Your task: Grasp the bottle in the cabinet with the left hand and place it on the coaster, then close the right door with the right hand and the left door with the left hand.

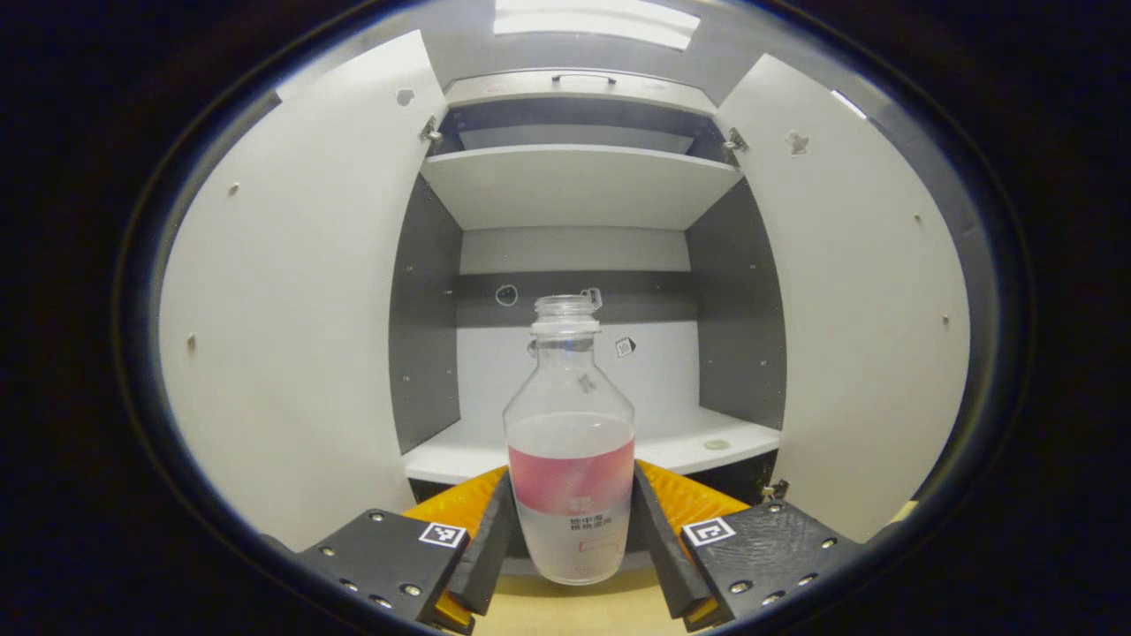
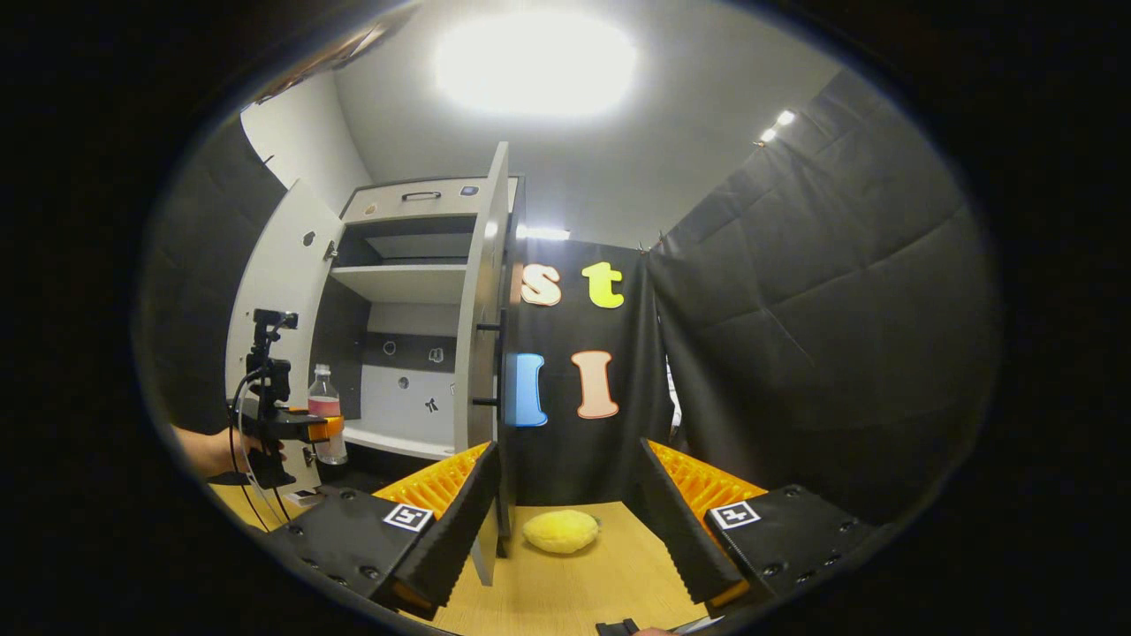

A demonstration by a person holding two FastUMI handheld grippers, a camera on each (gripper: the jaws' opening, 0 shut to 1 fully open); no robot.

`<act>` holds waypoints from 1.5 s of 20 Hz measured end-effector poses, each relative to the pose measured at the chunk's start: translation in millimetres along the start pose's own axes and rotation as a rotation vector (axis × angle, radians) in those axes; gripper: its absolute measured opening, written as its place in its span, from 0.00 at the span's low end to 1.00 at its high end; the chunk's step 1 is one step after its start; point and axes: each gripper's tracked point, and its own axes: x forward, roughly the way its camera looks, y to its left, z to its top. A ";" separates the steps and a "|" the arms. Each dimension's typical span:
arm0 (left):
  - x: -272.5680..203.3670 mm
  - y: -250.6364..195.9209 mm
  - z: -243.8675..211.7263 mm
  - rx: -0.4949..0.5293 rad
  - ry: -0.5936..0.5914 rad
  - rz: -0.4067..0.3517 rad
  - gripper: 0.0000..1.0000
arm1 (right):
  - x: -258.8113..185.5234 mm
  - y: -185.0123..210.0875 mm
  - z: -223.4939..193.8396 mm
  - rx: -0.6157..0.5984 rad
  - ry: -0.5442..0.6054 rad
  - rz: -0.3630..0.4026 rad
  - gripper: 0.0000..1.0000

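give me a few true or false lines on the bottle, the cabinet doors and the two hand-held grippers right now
1. The left hand-held gripper is shut on the bottle. True.
2. Both cabinet doors are closed. False: the left door and the right door both stand open.
3. The bottle has a cap on. False: its neck is open, with no cap.
4. The right hand-held gripper is open and holds nothing. True.
5. A yellow round thing lies on the wooden table. True.
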 end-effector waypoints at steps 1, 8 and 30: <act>-6.8 -0.6 -8.0 0.002 0.005 0.001 0.74 | -2.9 0.1 -4.7 0.007 0.019 0.005 0.98; -55.0 -20.5 -93.1 0.003 0.057 -0.026 0.74 | -24.6 -0.8 -7.8 -0.007 0.017 0.012 0.93; -108.5 -62.1 -277.7 -0.054 0.248 -0.018 0.74 | -33.6 -1.6 -40.9 -0.013 0.140 0.021 0.98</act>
